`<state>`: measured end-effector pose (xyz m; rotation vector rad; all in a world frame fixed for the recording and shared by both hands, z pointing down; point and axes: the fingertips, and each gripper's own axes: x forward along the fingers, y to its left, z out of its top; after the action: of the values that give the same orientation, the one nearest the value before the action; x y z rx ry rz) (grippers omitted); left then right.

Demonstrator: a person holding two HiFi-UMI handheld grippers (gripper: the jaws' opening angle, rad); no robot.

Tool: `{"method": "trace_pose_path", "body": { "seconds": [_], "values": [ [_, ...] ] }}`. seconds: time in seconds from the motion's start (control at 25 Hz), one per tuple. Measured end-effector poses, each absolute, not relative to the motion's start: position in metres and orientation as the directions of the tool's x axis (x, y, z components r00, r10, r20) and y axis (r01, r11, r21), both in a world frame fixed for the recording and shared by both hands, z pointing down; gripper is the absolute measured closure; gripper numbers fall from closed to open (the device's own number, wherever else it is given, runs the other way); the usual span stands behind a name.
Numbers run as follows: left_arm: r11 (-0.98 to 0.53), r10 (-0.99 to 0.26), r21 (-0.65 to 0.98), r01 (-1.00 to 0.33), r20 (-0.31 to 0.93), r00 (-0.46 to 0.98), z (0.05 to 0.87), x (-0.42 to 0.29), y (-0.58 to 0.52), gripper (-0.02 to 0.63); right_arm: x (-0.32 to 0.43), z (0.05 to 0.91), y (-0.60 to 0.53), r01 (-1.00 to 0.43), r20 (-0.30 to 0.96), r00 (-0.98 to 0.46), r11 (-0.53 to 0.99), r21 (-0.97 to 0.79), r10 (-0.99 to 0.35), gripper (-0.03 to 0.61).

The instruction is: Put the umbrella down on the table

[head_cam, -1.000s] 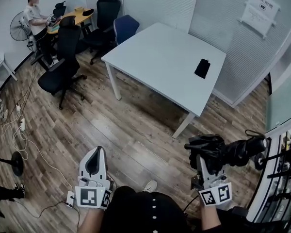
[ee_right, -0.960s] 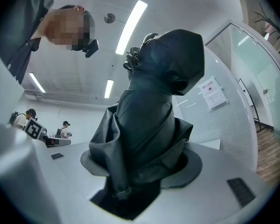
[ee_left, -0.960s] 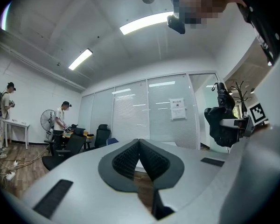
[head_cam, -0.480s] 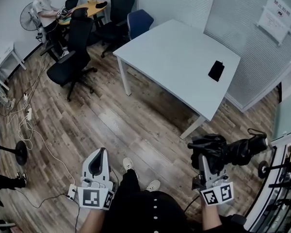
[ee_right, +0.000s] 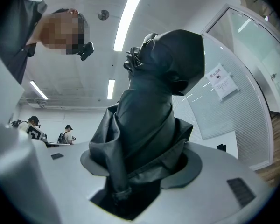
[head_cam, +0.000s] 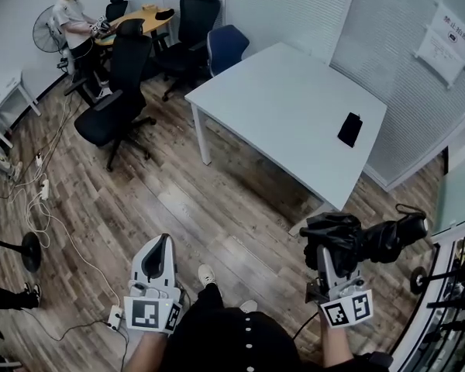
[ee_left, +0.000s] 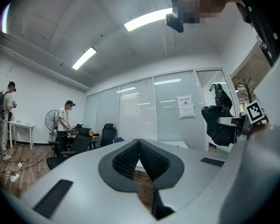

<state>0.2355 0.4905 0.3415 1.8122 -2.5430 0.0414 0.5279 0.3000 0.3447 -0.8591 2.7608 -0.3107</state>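
Note:
A folded black umbrella point(head_cam: 370, 239) lies crosswise in my right gripper point(head_cam: 331, 244), low at the right of the head view, over the wooden floor. In the right gripper view the umbrella's bunched black fabric point(ee_right: 149, 120) fills the gap between the jaws, which are shut on it. My left gripper point(head_cam: 158, 248) hangs low at the left, shut and empty; its ribbed pads point(ee_left: 130, 158) meet tip to tip. The white table point(head_cam: 279, 107) stands ahead of both grippers, apart from them. The umbrella point(ee_left: 220, 120) also shows at the right of the left gripper view.
A black phone point(head_cam: 349, 129) lies near the table's right end. Black office chairs point(head_cam: 120, 84) and a blue chair point(head_cam: 226, 46) stand to the table's left. A person point(head_cam: 74, 22) sits at a wooden desk far left, beside a fan point(head_cam: 45, 31). Cables point(head_cam: 31, 200) trail over the floor. A glass partition point(head_cam: 457, 200) is at right.
The table and chairs have shifted in the head view, right then lower, as I move over the floor. Both grippers keep their places in the frame, the right still holding the umbrella.

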Motion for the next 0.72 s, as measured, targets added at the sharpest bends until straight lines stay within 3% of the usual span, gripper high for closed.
{"method": "trace_pose_path", "body": {
  "seconds": [0.72],
  "values": [
    [0.335,-0.942,0.009,-0.942,0.001,-0.335,0.341,0.151,0.466,0.598,0.441,0.342,0.267,-0.532,-0.155,-0.804,0.811,-0.244,-0.574,0.298]
  ]
}}
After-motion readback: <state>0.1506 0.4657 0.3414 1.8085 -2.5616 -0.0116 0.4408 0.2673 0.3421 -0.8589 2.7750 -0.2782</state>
